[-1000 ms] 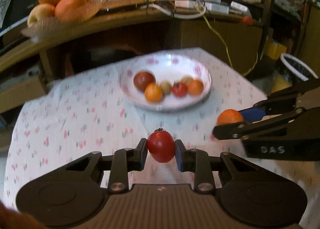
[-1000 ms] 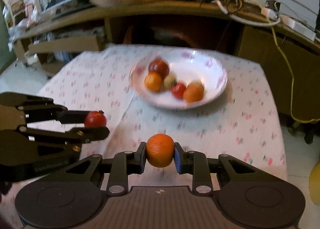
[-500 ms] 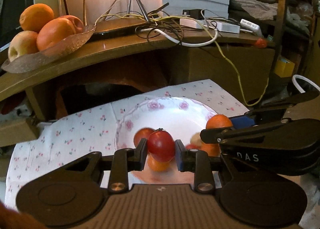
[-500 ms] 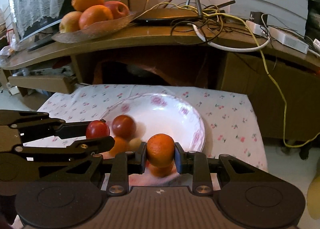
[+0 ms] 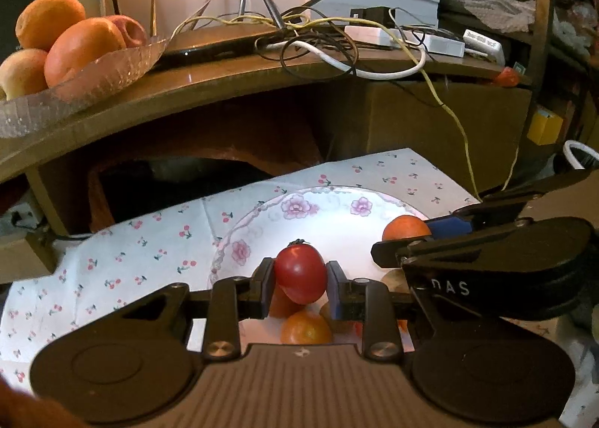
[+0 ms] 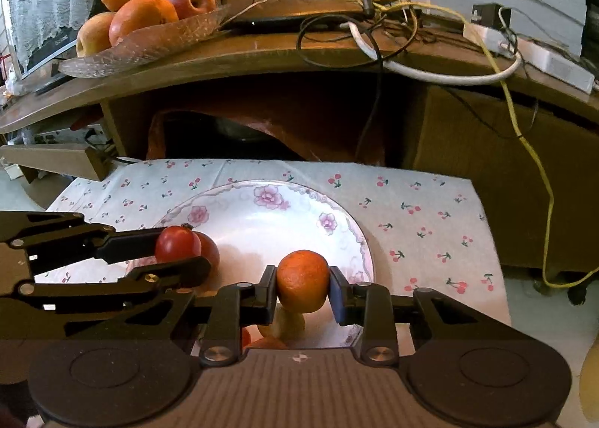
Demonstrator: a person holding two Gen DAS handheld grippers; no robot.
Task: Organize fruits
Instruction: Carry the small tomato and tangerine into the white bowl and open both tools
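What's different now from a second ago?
Both grippers moved forward from over the cloth to above the plate. The left gripper kept its hold on the tomato, the right gripper on the orange. Nothing was let go; the fruit on the plate stayed put.

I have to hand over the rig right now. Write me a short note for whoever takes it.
Left gripper: shut on the red tomato, over the floral plate.
Right gripper: shut on the orange, over the same plate.
Done: several small fruits already lie in the plate below both grippers.
Left: lower and release both fruits without knocking those.
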